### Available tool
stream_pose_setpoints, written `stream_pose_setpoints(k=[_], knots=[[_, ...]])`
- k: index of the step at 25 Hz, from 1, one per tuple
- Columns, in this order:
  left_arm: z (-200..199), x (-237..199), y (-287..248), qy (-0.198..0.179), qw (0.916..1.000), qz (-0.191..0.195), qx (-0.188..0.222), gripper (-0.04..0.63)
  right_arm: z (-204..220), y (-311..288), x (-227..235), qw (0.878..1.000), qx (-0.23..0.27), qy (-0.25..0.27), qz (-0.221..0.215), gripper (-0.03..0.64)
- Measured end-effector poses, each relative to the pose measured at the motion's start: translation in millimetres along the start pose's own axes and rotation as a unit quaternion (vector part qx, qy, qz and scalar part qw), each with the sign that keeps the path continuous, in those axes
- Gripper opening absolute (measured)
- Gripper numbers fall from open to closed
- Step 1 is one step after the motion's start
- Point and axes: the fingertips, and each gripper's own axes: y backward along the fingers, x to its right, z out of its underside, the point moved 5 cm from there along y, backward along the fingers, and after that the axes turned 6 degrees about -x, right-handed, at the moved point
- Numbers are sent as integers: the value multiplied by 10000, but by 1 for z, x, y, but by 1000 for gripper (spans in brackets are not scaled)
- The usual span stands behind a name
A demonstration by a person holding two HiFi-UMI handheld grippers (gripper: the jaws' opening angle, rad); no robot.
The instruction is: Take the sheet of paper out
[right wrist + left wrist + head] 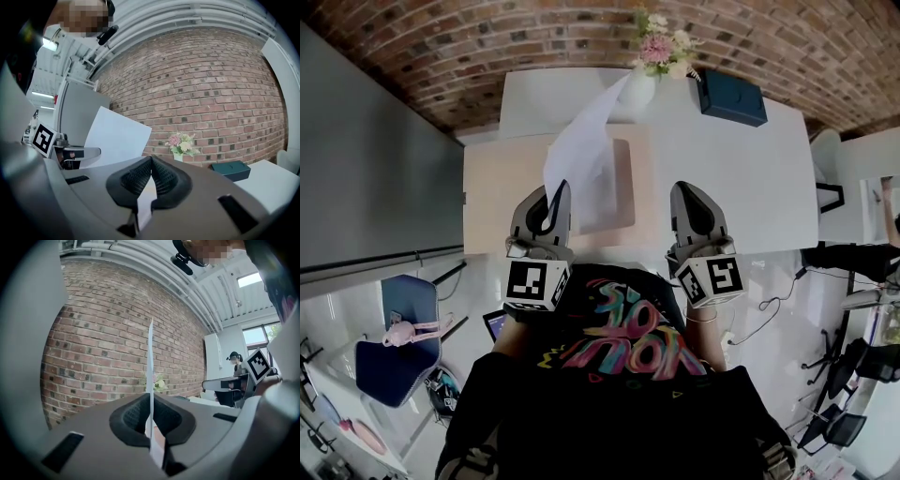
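Black printed shirt [619, 352] nearest, at bottom of head view. Just ahead of it, two marker cubes, left [536, 281] and right [712, 278], side by side but apart.

Left gripper [151, 398]: fully closed, ribbed pads [131, 418] pressed on paper [151, 362] with no gap. Sheet clamped at lower edge, seen edge-on in left gripper view, standing upright above jaw tips. From head view, white sheet rising from left jaw tips and leaning toward far side of table [759, 178]. From right gripper view, flat face of sheet visible at left, raised in air in front of the wall.

Right gripper [150, 159]: closed, jaw tips touching, nothing between pads. Level with left gripper, well clear of paper.

Below and beyond jaws: tan mat [502, 192] on white table, with brown panel [625, 183] on it. Lower part of sheet overlapping panel in head view; contact between the two not determinable.

Far edge of table: white vase [639, 94] with pink and cream flowers [661, 45]; dark blue box [731, 97] beside it on right.

Grey cabinet [366, 169] at left of table.

Farthest: red brick wall [487, 37] behind table.
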Motion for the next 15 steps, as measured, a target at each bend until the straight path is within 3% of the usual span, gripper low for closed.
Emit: stream_pose_setpoints(k=[15], knots=[[-5,-14,-2,-14,9998,-184,-33,23,-3,-12,0,9999,-52,69,-85,17]])
